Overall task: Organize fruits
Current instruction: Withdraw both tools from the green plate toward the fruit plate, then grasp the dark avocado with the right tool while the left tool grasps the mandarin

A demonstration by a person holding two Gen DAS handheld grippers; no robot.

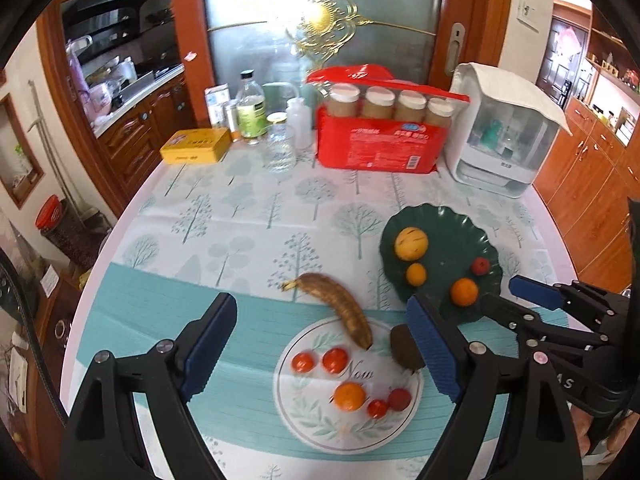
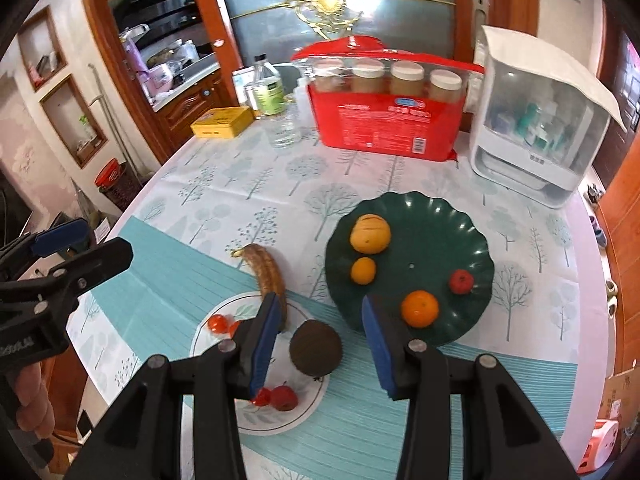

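The left gripper (image 1: 320,344) hung wide and empty over the white plate (image 1: 288,420). The right gripper (image 2: 320,344) stood narrower, empty, above the dark fruit (image 2: 316,348) at lower centre; straddling it squarely would likely serve best.

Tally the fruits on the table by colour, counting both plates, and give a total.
Red fruits: 5
Orange fruits: 3
Yellow fruit: 1
Brown banana: 1
Dark brown round fruit: 1
Total: 11
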